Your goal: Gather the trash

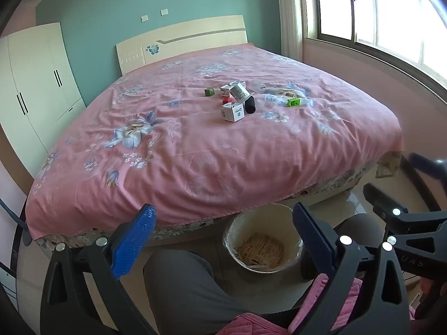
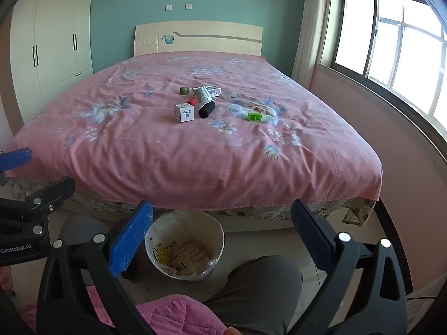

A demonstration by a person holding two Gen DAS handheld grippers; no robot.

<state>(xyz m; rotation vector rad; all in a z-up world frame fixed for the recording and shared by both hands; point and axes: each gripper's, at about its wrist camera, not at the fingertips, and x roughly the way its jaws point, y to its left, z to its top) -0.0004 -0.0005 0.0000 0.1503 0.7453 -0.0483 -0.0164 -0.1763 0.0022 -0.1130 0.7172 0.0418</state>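
Trash lies mid-bed on the pink floral bedspread (image 1: 195, 153): a white box (image 1: 232, 112) (image 2: 184, 112), a black cylinder (image 1: 250, 104) (image 2: 207, 109), a tilted white carton (image 1: 239, 91) (image 2: 203, 95), a small red piece (image 2: 191, 101), a dark green cube (image 1: 209, 91) (image 2: 184, 90) and a bright green block (image 1: 293, 102) (image 2: 255, 116). A cream waste bin (image 1: 290, 217) (image 2: 212, 226) stands on the floor at the bed's foot, with paper inside. My left gripper (image 1: 223, 231) and right gripper (image 2: 220, 229) are both open and empty, held low above the bin, far from the trash.
The person's grey-trousered knees (image 1: 178, 279) (image 2: 259, 282) flank the bin. A white wardrobe (image 1: 36, 83) stands left of the bed. A window (image 1: 391, 14) and a curtain (image 2: 310, 28) are on the right. The headboard (image 2: 198, 37) stands against the teal wall.
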